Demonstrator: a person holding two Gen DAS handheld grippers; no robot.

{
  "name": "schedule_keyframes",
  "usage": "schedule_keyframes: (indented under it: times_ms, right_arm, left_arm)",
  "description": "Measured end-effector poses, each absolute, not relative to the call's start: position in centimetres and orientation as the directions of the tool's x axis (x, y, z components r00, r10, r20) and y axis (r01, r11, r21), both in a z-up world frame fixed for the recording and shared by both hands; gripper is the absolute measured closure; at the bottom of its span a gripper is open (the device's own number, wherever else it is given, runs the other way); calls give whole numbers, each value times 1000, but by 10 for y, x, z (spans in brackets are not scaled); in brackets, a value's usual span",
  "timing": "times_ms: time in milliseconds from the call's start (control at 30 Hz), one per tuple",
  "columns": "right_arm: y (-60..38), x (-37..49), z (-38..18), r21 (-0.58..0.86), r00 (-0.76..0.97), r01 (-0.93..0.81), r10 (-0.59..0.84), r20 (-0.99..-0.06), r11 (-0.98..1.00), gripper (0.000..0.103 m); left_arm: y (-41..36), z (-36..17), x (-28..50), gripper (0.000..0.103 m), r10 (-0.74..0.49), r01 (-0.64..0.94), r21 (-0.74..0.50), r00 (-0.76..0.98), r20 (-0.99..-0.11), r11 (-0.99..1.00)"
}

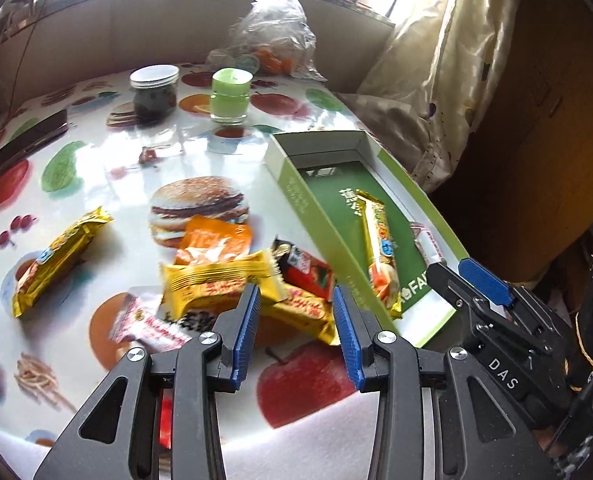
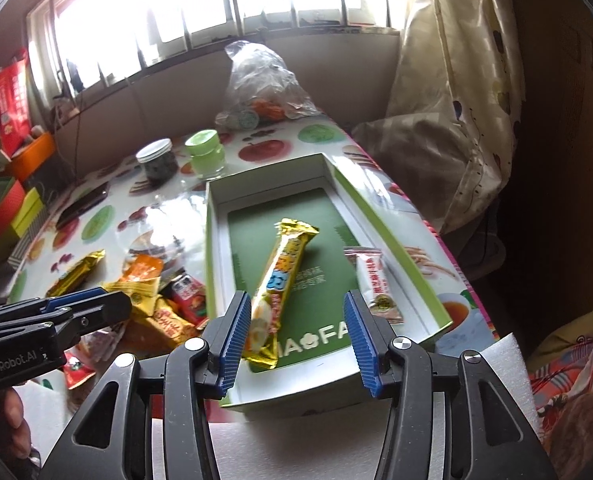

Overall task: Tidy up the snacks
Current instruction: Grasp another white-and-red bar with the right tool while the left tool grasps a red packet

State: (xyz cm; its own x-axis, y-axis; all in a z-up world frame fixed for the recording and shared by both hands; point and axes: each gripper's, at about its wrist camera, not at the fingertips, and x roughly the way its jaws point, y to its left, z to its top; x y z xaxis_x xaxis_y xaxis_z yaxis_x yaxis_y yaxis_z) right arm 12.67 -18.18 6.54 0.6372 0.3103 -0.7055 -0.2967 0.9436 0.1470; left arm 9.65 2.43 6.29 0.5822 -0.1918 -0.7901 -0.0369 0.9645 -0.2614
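The right gripper [image 2: 296,332] fills the lower middle of the right wrist view with its blue pads apart and nothing pressed between them; the long gold snack bar [image 2: 282,276] lies on the green floor of the shallow box [image 2: 212,264], its near end just beside the left pad, though contact there cannot be judged. A small pink-and-white packet [image 2: 374,286] lies in the same box, toward the right wall, apart from the bar. The left gripper [image 1: 296,320], in the lower middle of its own view, also stands with its pads apart and empty, above a pile of wrappers on the fruit-and-burger tablecloth [image 1: 108,184]: a yellow packet [image 1: 220,284], an orange packet [image 1: 214,242] behind it, a red packet [image 1: 306,274] to the right and a pink packet [image 1: 152,326] at lower left. Another gold bar [image 1: 60,260] lies alone at the left of that view, well apart from the pile. In the upper part stand a dark jar [image 1: 154,94] with a white lid, a green-lidded jar [image 1: 231,96] just beside it, and a clear plastic bag [image 1: 272,36] behind them.
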Motion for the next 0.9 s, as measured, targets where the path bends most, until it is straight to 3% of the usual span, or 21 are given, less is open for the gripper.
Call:
schedule_keyframes:
  times_ms: [900]
  right_arm:
    - [-89,101,55,82,529,-564,435,-729,822,55]
  left_arm:
    - [125,37,30,64,-87,-212,-252,579,-811,944]
